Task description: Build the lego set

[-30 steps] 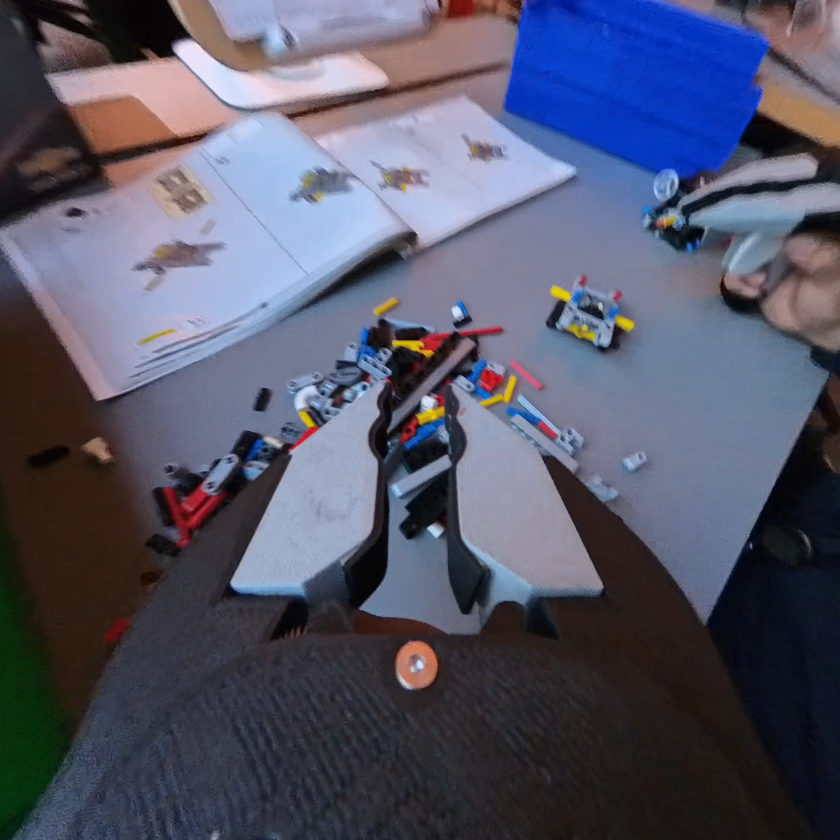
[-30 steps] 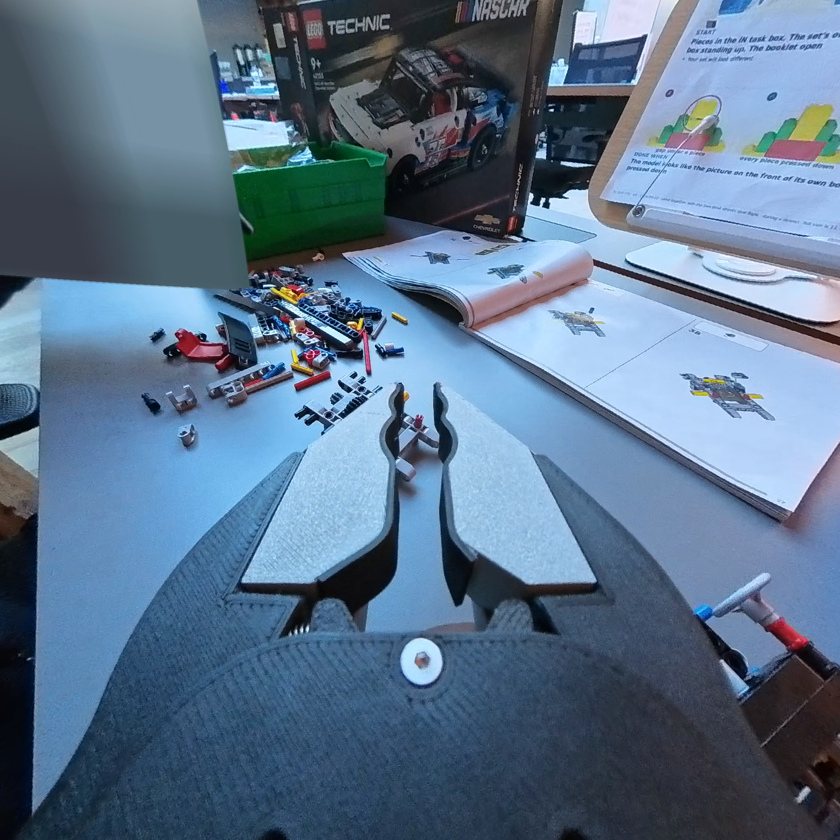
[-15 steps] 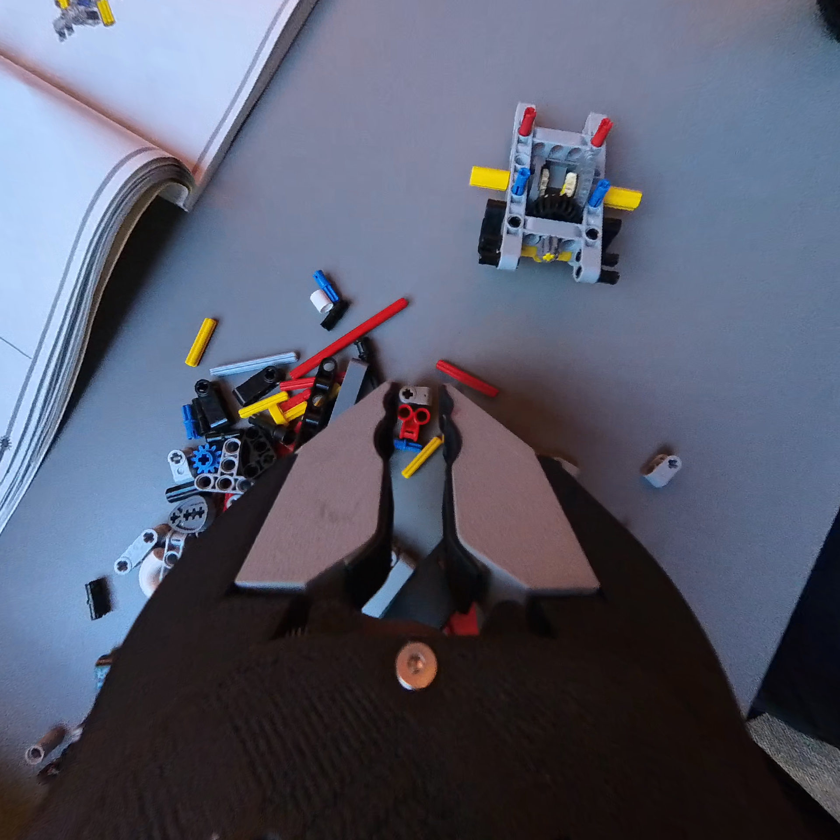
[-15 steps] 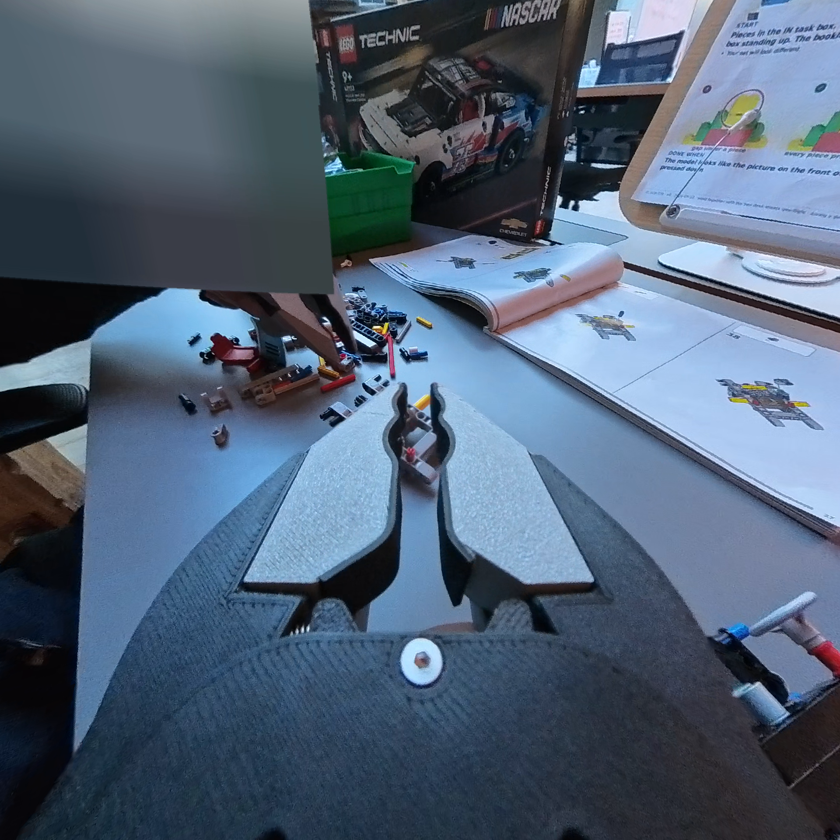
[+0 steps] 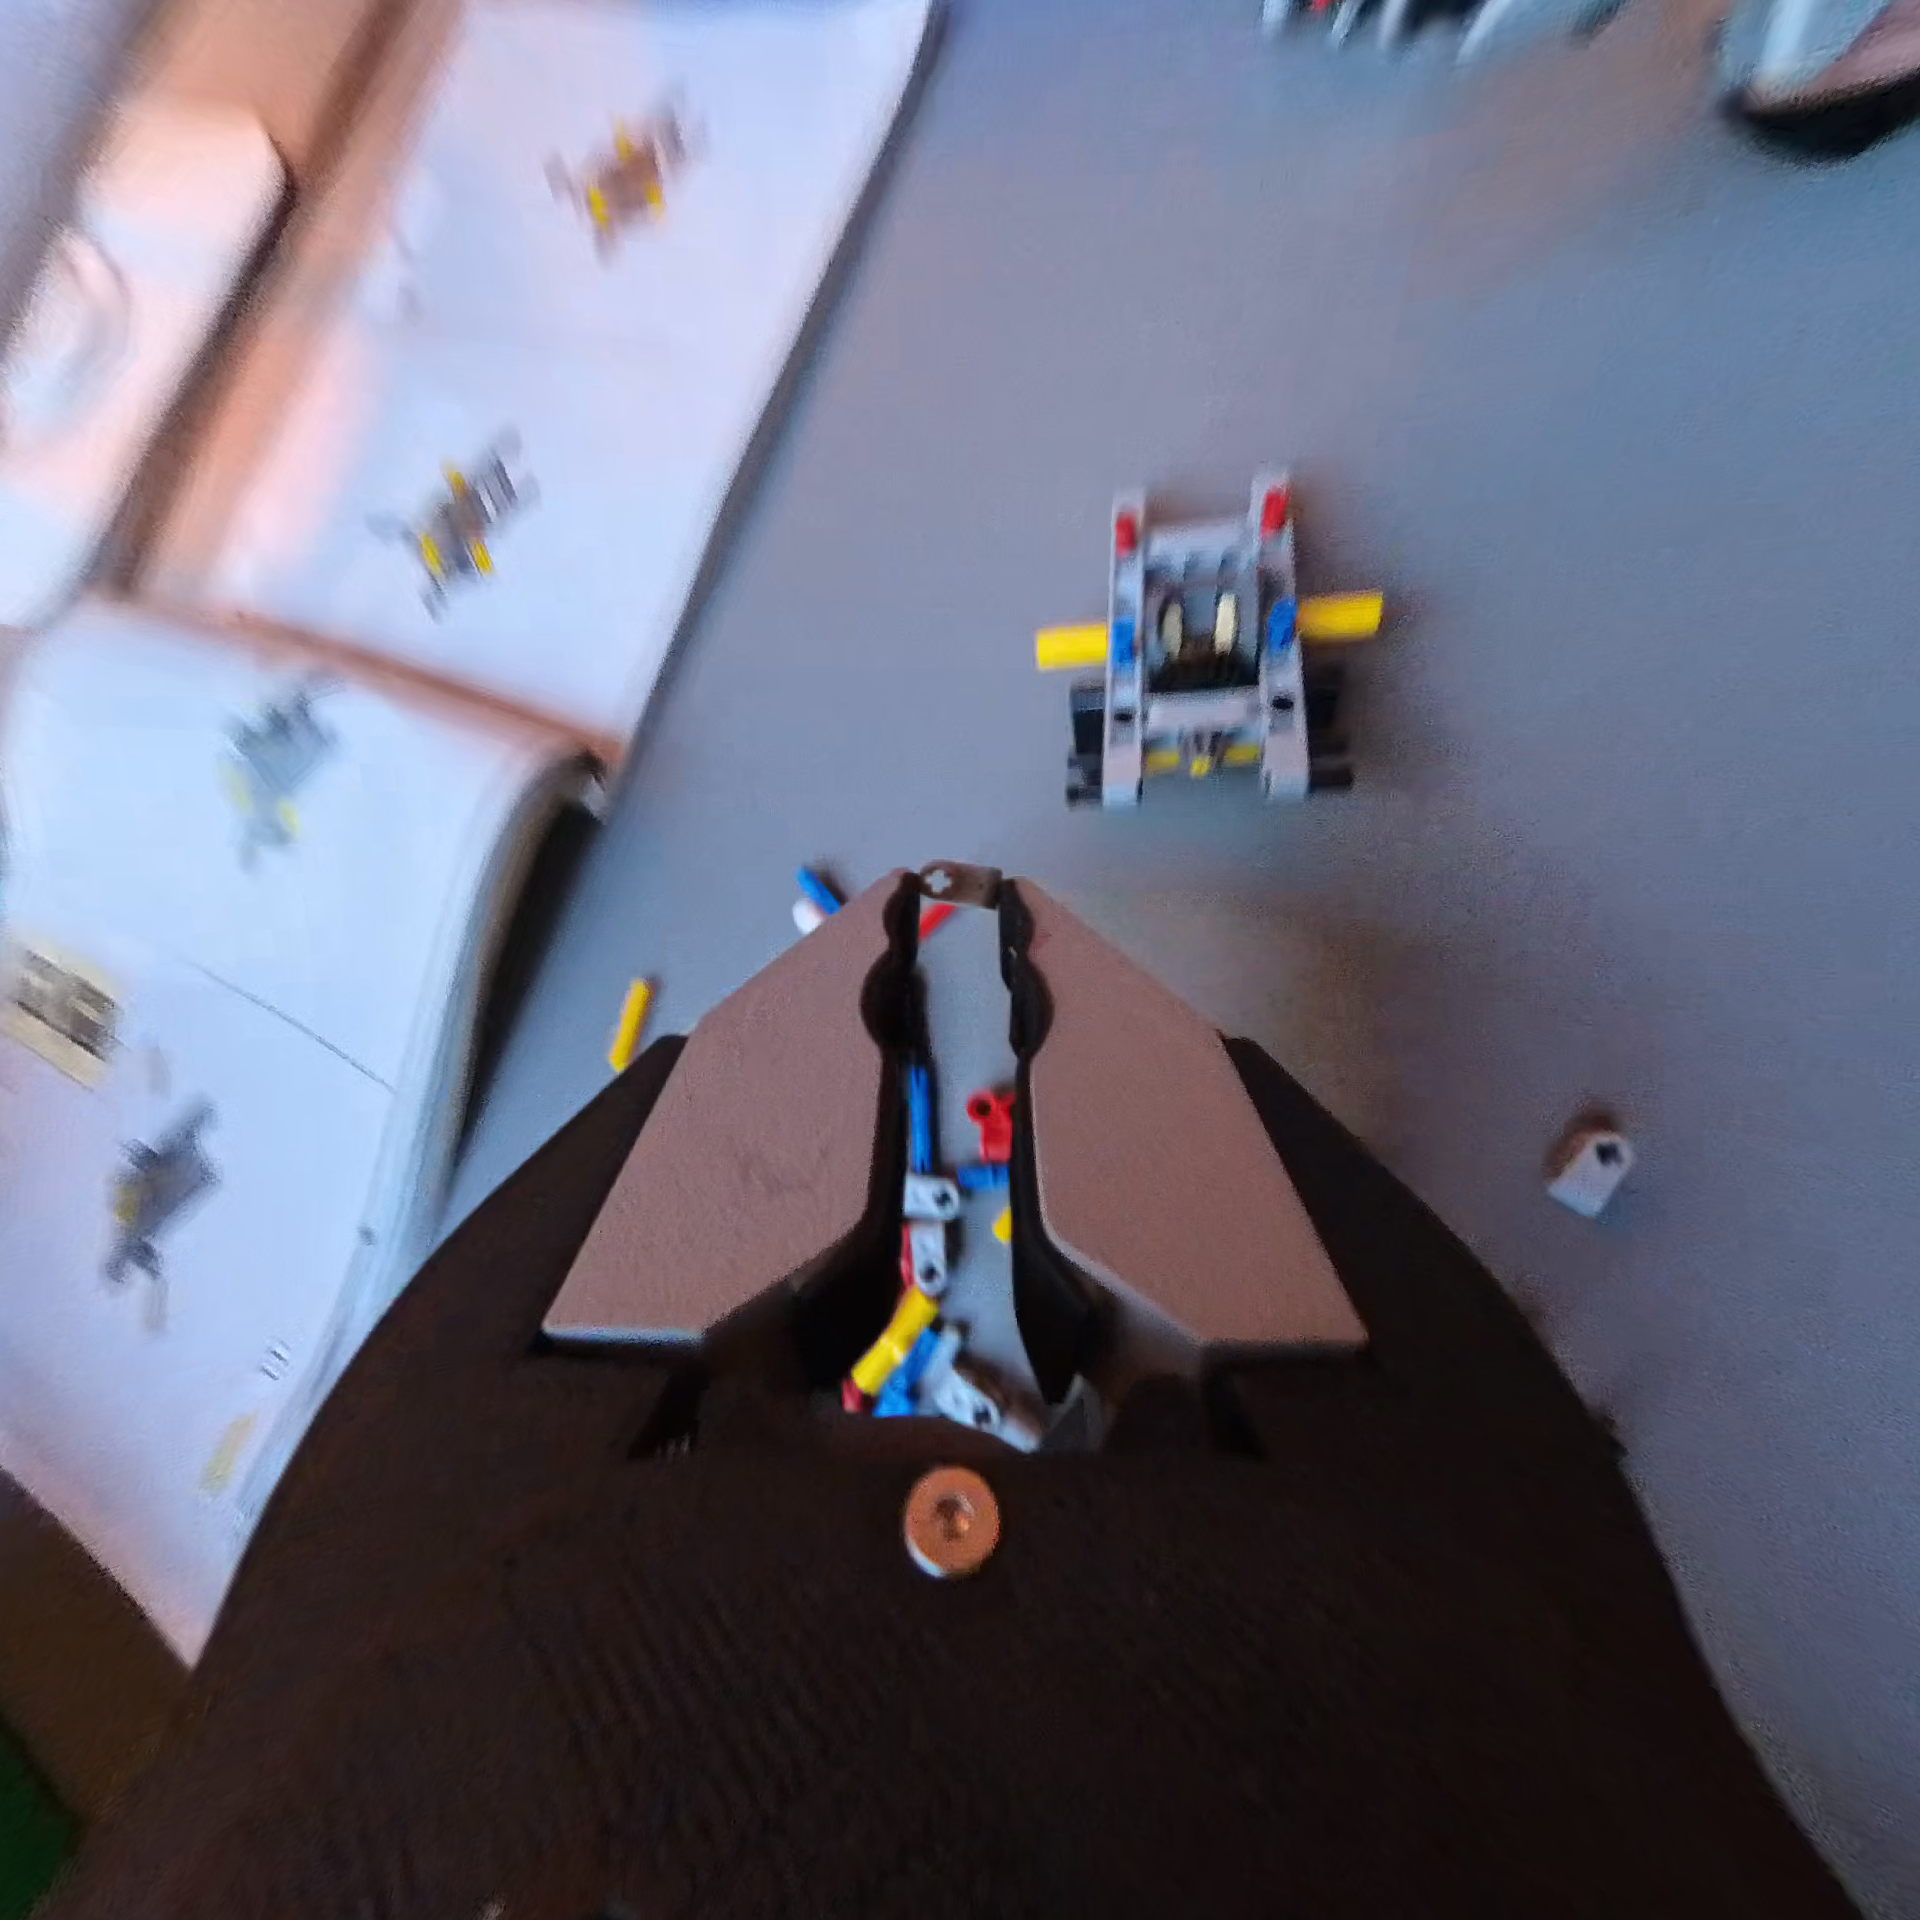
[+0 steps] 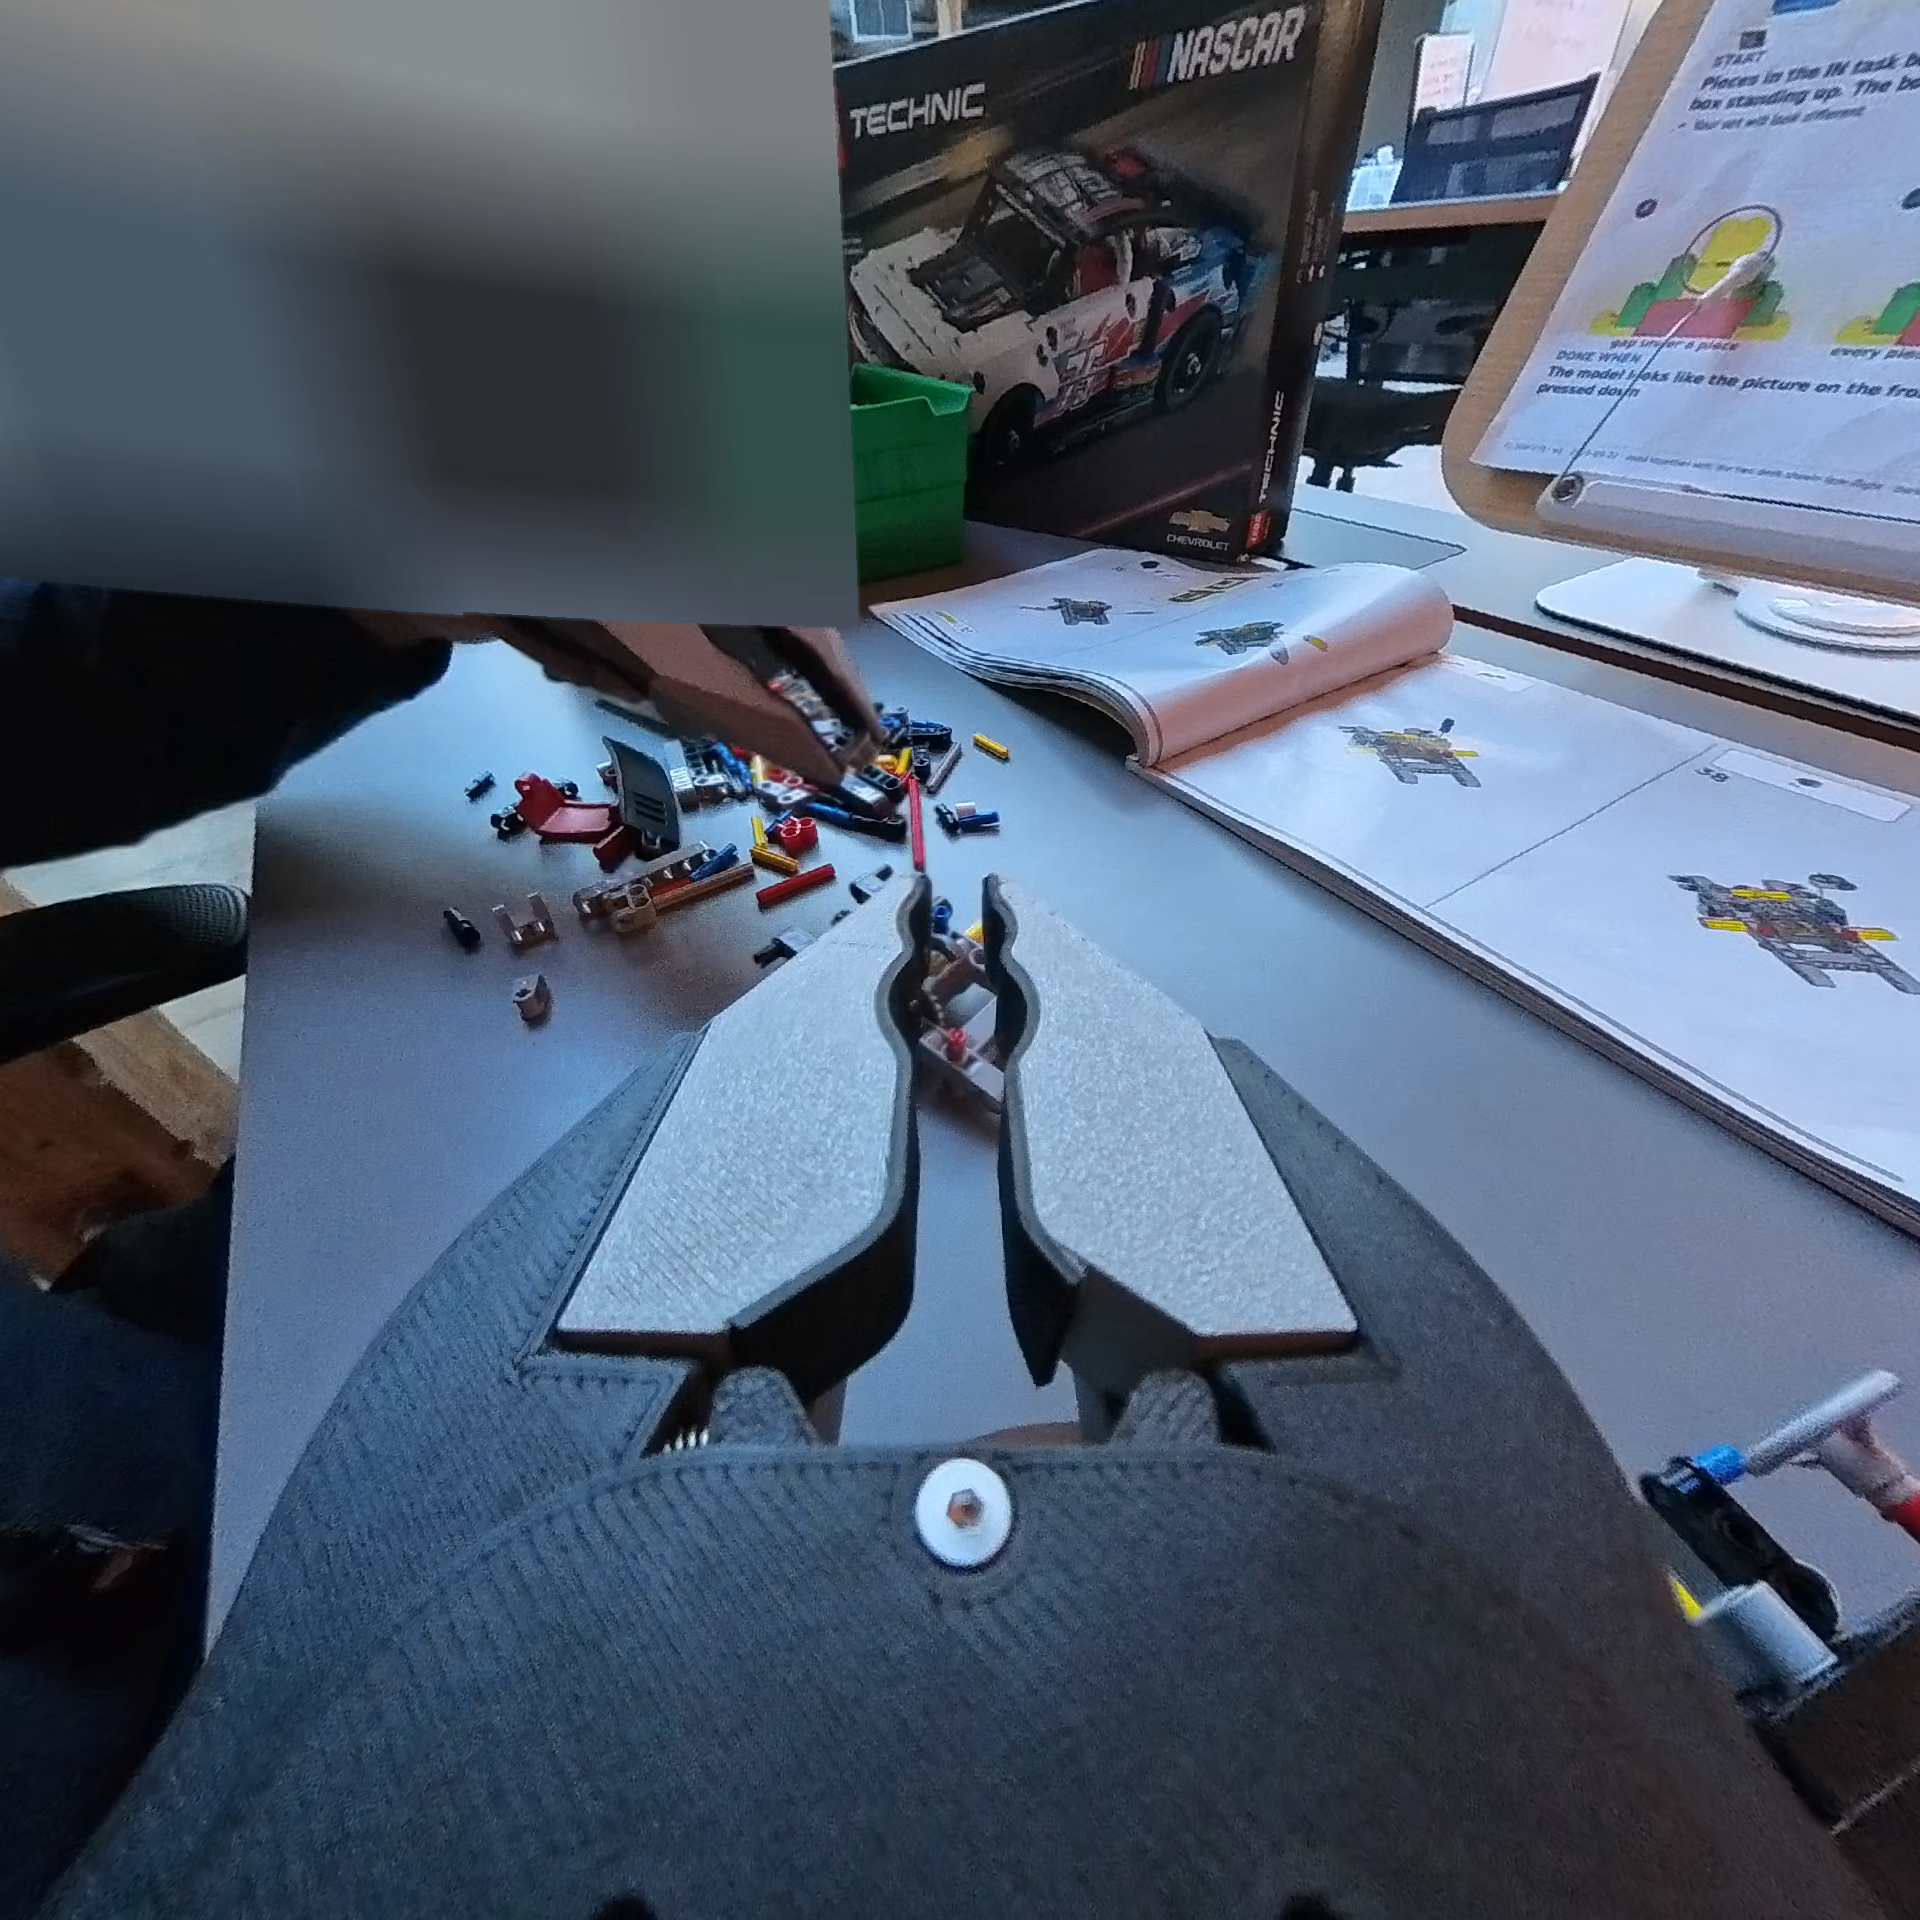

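Observation:
My left gripper (image 5: 958, 896) is shut on a small grey connector with a cross hole (image 5: 956, 881), pinched at the very fingertips and held above the grey table (image 5: 1507, 364). Below it lies a pile of loose red, blue, yellow and grey building pieces (image 5: 925, 1247). A small grey wheel-axle assembly (image 5: 1210, 665) stands ahead on the table. In the right wrist view the left gripper (image 6: 831, 727) hovers over that pile (image 6: 727, 831). My right gripper (image 6: 954, 896) has its fingers a narrow gap apart with nothing between them. The assembly (image 6: 961, 1039) shows through the gap, on the table beyond.
An open instruction booklet (image 6: 1558, 852) lies on the right, and shows in the left wrist view (image 5: 312, 831). A dark model box (image 6: 1091, 260), a green bin (image 6: 909, 457) and a stand with a sheet (image 6: 1714, 260) stand behind. Another part-built piece (image 6: 1766, 1538) sits bottom right. The tips of one gripper are about 12 centimetres away from the tips of the other.
My left gripper dropped onto the pile, closed on the grey connector and lifted it clear of the other pieces. The right gripper narrowed slightly and crept forward.

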{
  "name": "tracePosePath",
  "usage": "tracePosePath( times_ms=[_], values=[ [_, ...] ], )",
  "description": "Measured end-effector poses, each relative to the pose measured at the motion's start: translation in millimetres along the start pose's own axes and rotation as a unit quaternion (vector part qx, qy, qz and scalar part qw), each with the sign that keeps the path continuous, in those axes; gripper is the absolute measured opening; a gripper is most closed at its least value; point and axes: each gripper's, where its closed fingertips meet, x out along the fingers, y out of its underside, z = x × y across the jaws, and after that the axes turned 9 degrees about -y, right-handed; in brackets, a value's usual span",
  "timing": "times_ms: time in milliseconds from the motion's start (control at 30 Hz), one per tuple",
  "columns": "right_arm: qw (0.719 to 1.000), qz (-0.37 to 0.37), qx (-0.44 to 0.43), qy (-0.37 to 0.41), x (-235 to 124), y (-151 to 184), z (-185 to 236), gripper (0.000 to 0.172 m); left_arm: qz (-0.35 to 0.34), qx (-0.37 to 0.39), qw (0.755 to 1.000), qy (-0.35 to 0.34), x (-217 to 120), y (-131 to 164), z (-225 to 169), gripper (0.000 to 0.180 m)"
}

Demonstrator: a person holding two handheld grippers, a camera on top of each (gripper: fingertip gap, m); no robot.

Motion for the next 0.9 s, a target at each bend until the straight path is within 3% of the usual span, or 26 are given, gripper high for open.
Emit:
tracePosePath(
  times_ms=[167,233,400,533,767,900],
  values=[
    [1.000,-0.002,0.004,-0.014,0.7,-0.3,3.0,0.008,-0.141,0.094,0.984,-0.054,-9.6,-53.6,-7.3,0.012],
    [1.000,-0.006,0.008,-0.015,-0.2,-0.9,2.7,0.008,-0.156,0.092,0.981,-0.066,-6.1,-59.5,-8.0,0.013],
    [0.999,-0.014,0.025,-0.020,-0.9,-2.3,0.3,0.008,-0.195,0.032,0.980,0.000,-4.7,-73.1,-18.8,0.012],
    [0.999,-0.017,0.029,-0.032,0.9,-3.7,2.8,0.008,-0.219,0.002,0.976,0.002,-2.4,-77.4,-10.1,0.012],
    [0.997,-0.034,0.054,-0.041,-2.9,-6.5,-1.2,0.010,-0.228,0.087,0.969,-0.039,4.2,-82.0,-15.1,0.012],
    [0.997,-0.033,0.054,-0.040,-4.3,-5.8,-0.3,0.010,-0.249,0.087,0.963,-0.064,0.6,-89.5,-12.0,0.012]
  ],
)
